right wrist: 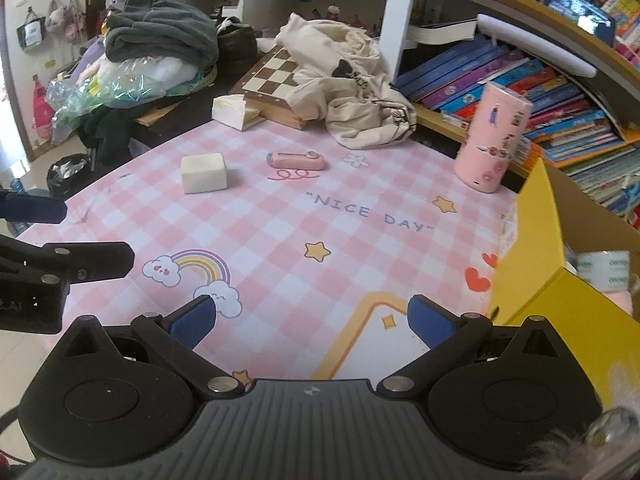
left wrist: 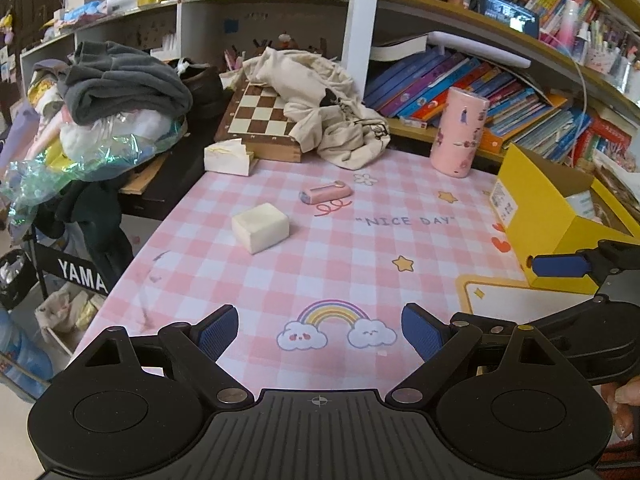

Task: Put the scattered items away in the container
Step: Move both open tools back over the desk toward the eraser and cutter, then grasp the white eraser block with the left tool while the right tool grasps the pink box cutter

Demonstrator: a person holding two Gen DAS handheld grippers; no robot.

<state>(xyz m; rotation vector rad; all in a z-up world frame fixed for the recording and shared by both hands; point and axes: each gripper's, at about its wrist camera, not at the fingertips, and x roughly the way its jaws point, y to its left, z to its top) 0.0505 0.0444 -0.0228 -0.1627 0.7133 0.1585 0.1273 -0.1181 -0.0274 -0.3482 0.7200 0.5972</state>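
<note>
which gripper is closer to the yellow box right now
Right. The right gripper hovers open right beside the yellow box, just off its near corner. The left gripper, also open, sits farther left over the rainbow print.

The yellow cardboard box (left wrist: 536, 216) stands open-topped at the right edge of the pink checked surface (left wrist: 280, 280), a roll of tape (right wrist: 604, 270) inside it. Left of the box, well apart from it, lies a small pink device (left wrist: 326, 193) on its side. Farther left of the box sits a cream rectangular block (left wrist: 260, 227), resting flat. Behind the box's far corner stands a pink cylinder (left wrist: 459, 132), upright.
</note>
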